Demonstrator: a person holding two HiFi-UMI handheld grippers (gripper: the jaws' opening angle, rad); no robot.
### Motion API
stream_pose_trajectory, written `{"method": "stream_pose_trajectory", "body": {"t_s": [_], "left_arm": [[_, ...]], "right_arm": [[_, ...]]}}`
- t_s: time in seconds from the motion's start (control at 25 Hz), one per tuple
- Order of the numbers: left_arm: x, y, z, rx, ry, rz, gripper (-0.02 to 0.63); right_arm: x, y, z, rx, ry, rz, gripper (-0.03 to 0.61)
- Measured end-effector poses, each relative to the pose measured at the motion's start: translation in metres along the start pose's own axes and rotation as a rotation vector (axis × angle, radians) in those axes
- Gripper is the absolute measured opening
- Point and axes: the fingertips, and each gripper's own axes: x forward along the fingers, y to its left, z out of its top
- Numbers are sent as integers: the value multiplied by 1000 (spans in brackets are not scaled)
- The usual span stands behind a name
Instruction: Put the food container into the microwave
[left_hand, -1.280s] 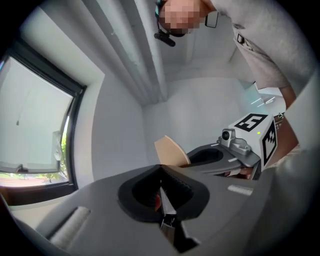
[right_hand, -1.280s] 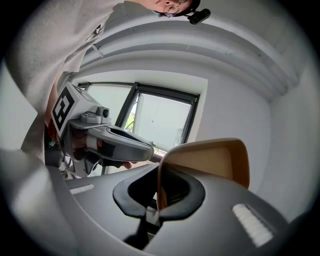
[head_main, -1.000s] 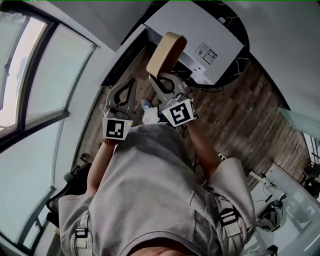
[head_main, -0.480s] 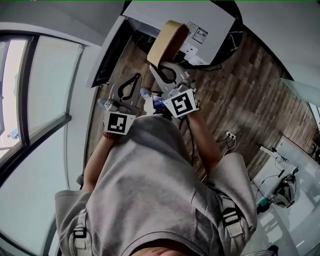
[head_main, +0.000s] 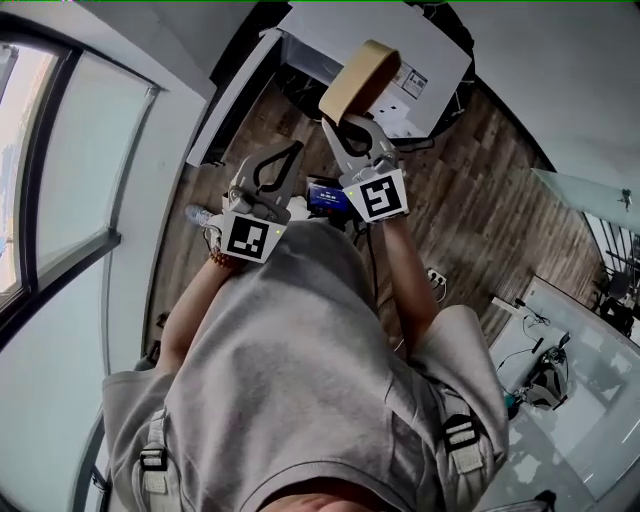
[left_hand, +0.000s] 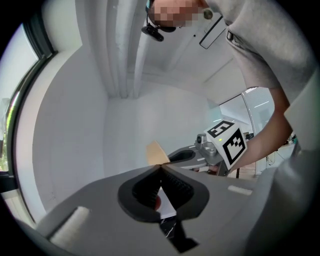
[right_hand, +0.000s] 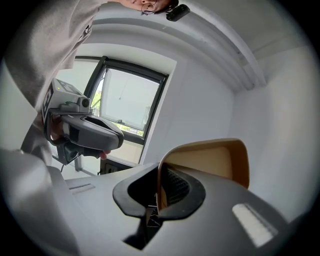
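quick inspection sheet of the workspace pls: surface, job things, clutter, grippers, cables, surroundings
surface: wooden floor.
job's things: tan food container held up near the white microwave; not inside yet.
clutter: bottle on the floor; blue item, unclear.
grippers: right gripper jaws clamped on the container's rim; left gripper jaws together, empty.
cables: power strip with cord on the floor.
surroundings: window at left.

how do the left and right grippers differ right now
The right gripper is shut on the tan food container, clamping its rim; the left gripper is shut on nothing. In the head view the right gripper reaches slightly farther forward than the left gripper. Both are shut.
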Motion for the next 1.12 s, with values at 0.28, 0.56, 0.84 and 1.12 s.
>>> {"method": "stream_pose_trajectory", "body": {"t_s": [0.28, 0.56, 0.84, 1.12], "left_arm": [[-21, 18, 2, -49, -32, 17, -2], [-21, 18, 6, -23, -52, 25, -2], [-25, 15, 0, -21, -36, 55, -2], [-29, 20, -8, -40, -5, 97, -2]], "right_arm": [[19, 21, 8, -59, 56, 66, 21], [24, 26, 7, -121, 58, 118, 21], [26, 27, -23, -188, 128, 182, 21], [33, 33, -43, -190, 148, 236, 21]]}}
